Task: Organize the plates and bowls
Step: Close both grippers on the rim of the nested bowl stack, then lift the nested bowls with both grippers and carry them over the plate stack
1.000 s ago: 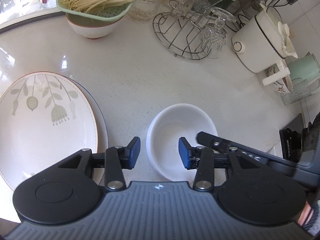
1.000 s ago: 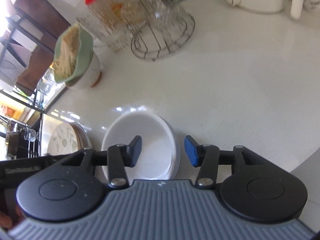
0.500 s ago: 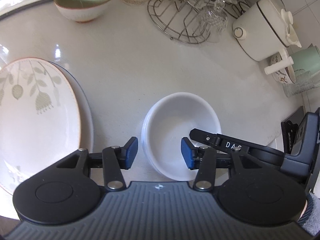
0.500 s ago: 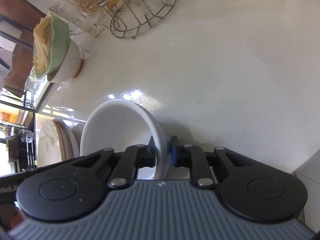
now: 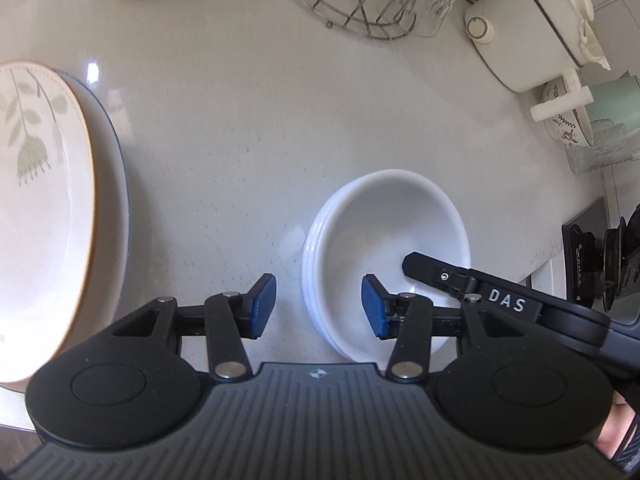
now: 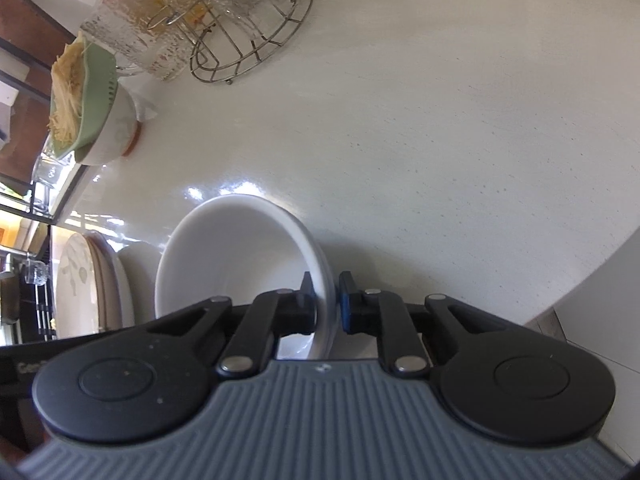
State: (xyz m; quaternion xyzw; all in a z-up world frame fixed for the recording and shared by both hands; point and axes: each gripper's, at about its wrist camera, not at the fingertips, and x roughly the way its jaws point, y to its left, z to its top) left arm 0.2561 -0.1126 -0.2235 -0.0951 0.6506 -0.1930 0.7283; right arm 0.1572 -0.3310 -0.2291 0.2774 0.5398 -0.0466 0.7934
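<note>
Left wrist view: my left gripper (image 5: 318, 305) has come lower since a second ago, and the stack of plain white ceramic bowls (image 5: 384, 248) sits bigger in frame. Its jaws stand apart and hold nothing; they straddle the near-left rim of the stack, one blue pad outside over the bench (image 5: 248, 136), the other inside the top bowl, neither touching it as far as I can see. The right gripper's black finger (image 5: 436, 274) now reaches into the bowl from the right. Means I look set for a two-handed lift of the stack, not started on this side.

Room here: the leaf-patterned cream plates (image 5: 44, 208) are stacked at the left, well apart from the bowls, with bare bench between. The wire rack with glasses (image 5: 360, 4) and the white lidded pot (image 5: 528, 36) are far off. The bench edge runs close on the right of the bowls.

Right wrist view: my right gripper (image 6: 325, 306) was wide a second ago and is now clamped on the right-hand wall of the bowls (image 6: 240, 256), the rim pinched between its pads. Grip is off-centre, so I judge the stack could tilt if raised by this side alone.

Room here: open bench far and right; bench edge near right; plates (image 6: 86, 280) just left of the bowls.
</note>
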